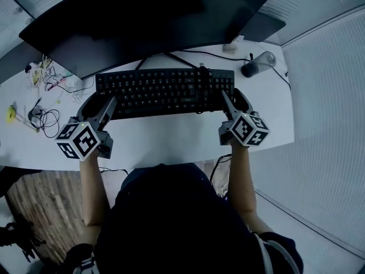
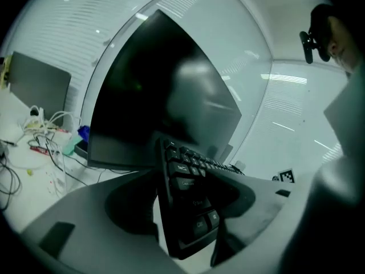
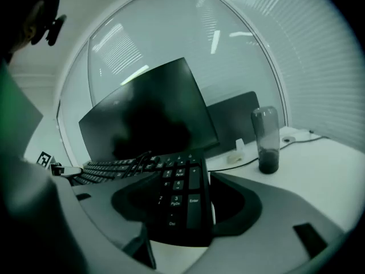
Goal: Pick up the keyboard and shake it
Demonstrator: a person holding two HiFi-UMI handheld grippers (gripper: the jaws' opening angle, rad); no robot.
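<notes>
Left tongs [image 1: 107, 105] and right tongs [image 1: 230, 100] each clamp an end of the black full-size keyboard [image 1: 165, 90], seemingly lifted off the white counter [image 1: 165, 136]. Shaking step, I'd say; next wants firm grip, see-saw wiggles.

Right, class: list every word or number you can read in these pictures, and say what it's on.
"Enter": number-pad key on the keyboard.
"3", "PgDn": key beside it.
"6": key above the 3.
"Del": key below the 3.
Keys at the keyboard's left end: too blurred to read.
</notes>
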